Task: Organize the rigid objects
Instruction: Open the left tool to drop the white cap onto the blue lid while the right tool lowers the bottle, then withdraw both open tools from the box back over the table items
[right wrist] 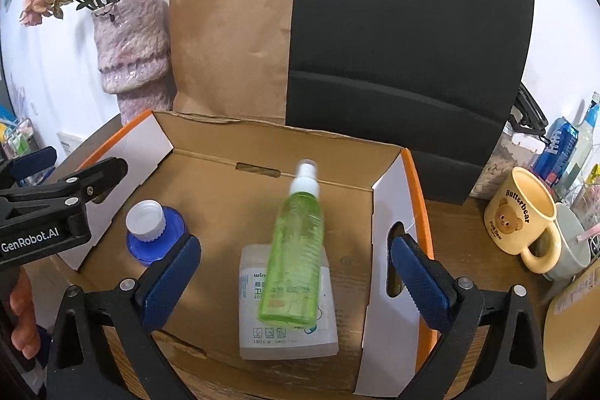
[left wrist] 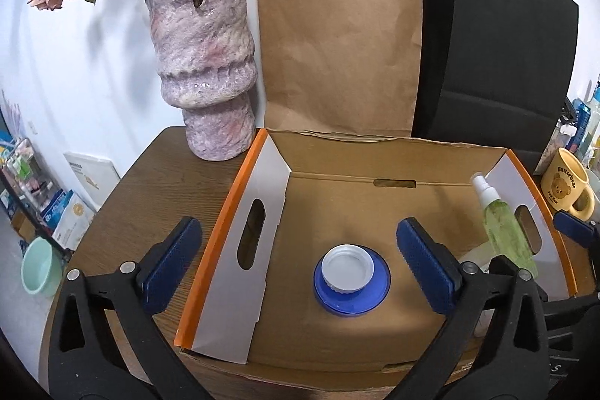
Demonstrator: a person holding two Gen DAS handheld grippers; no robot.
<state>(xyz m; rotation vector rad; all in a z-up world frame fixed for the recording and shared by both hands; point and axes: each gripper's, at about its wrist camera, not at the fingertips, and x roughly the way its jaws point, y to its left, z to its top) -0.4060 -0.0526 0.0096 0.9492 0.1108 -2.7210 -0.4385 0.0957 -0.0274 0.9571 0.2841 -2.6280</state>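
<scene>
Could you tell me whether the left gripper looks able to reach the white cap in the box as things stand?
Probably yes: the left gripper is open, and the white cap sits uncovered on a blue lid just ahead.

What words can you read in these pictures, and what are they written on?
"Butterbear" and "Pink Bear": yellow mug.
"GenRobot.AI": left gripper.
"180": clear packet under the green spray bottle; its other print is too blurred.
Blue can: unreadable.

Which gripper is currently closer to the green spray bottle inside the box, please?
The right gripper: the green spray bottle lies between its open fingers. The left gripper is further left, open around the white cap, with the bottle beyond its right finger.
</scene>
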